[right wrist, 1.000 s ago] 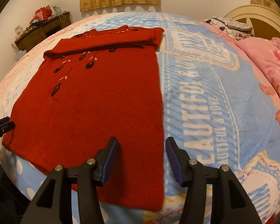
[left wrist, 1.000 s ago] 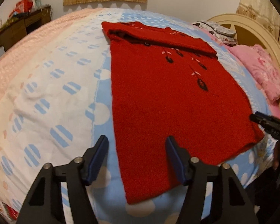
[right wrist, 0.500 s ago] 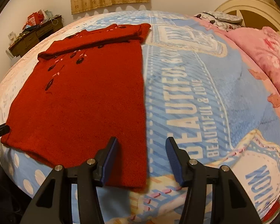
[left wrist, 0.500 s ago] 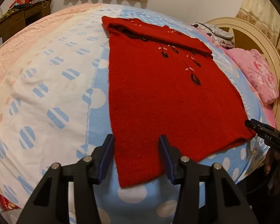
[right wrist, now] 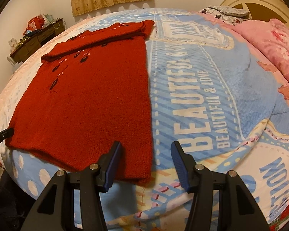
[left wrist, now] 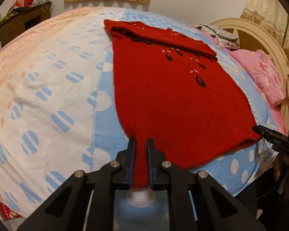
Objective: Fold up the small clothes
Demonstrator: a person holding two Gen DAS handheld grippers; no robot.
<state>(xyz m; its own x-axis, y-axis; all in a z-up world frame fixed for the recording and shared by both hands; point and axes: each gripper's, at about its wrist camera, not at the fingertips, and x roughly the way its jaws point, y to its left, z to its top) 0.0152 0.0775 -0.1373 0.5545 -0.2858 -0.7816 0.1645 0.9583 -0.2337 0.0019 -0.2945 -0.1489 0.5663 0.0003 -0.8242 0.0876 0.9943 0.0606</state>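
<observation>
A red knit sweater (left wrist: 163,96) with dark leaf embroidery lies flat on the bed, its sleeves folded across the far end. It also shows in the right wrist view (right wrist: 86,100). My left gripper (left wrist: 140,144) is shut on the sweater's near left hem corner. My right gripper (right wrist: 146,149) is open, its fingers straddling the sweater's near right hem corner just above the cloth. The right gripper's tip shows at the right edge of the left wrist view (left wrist: 267,134). The left gripper's tip shows at the left edge of the right wrist view (right wrist: 2,134).
The bed has a blue and white printed quilt (right wrist: 202,96). Pink pillows (left wrist: 260,73) and a cream headboard (left wrist: 246,30) lie to the right. A cluttered wooden desk (left wrist: 19,17) stands at the far left wall. The bed's near edge drops off just below the grippers.
My left gripper has moved forward onto the hem and closed on the near left corner. My right gripper has shifted so the right hem corner lies between its open fingers.
</observation>
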